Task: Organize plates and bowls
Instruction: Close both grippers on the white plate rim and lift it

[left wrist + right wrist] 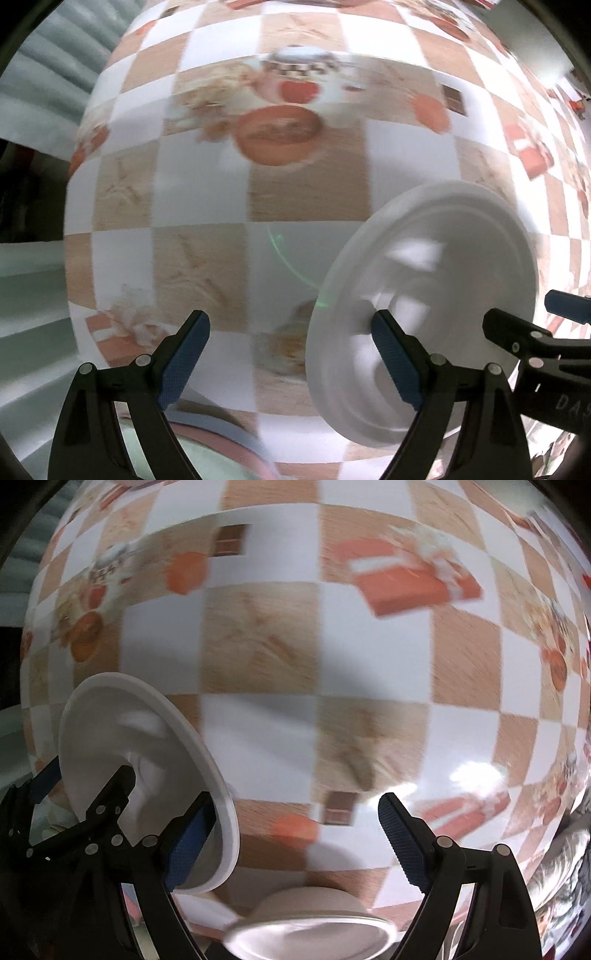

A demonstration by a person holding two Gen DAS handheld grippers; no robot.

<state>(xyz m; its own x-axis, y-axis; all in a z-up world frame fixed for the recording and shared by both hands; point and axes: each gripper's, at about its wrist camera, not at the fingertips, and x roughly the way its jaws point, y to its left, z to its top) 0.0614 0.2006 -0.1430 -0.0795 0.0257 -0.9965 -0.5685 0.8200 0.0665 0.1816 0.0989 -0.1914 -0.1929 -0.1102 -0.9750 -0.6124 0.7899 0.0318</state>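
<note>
Okay, my left tongs [290,315] are spread wide with nothing between the fingers, pointing down at the table. My right tongs [295,799] are the same, wide and holding nothing. Just outside both sits the white plate [443,258]: it is in the gap between the two tools, with the left tongs' right finger and the right tongs' left finger each overlapping its rim. I read that as flanking it from both sides so one tool can take the rim. I can't tell whether the plate is flat on the checkered tablecloth [306,192] or tipped up. It's plain white, round and glossy with a raised rim and a ring inside, empty, and blurred. At my near edge in the right view are a pale bowl [306,901] and a second white dish [314,934], probably the stacking spot.
</note>
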